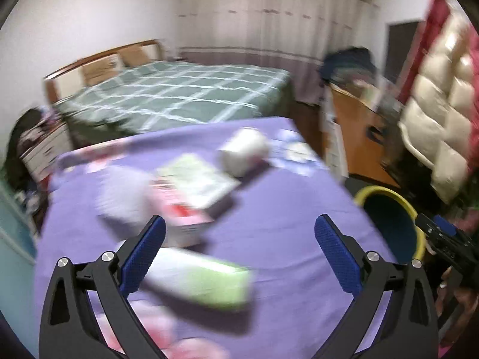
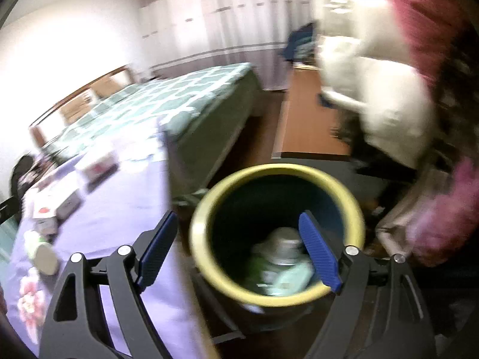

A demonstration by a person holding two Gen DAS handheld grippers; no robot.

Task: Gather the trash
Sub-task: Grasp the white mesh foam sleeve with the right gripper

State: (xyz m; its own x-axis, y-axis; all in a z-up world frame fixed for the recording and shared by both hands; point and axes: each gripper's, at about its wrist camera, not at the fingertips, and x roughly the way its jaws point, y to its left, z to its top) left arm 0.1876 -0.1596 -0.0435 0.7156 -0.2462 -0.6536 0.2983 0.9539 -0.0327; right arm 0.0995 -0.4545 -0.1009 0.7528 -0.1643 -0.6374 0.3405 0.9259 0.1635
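with left gripper (image 1: 239,233) fingers wide open and empty, centre over green bottle (image 1: 200,278), then close across its body.

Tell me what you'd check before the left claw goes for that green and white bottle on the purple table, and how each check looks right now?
1. Left gripper open with nothing between its fingers: ok.
2. Green and white bottle lies on the purple tablecloth just ahead of the fingers: ok, though blurred.
3. Bottle clear of the pink and white box behind it: cannot tell, too blurred.
4. Right gripper open and empty, above the yellow-rimmed bin: ok.
5. Bin has room; some trash lies at the bottom: ok.
6. Picture sharp enough to aim: not ok, both views are smeared.
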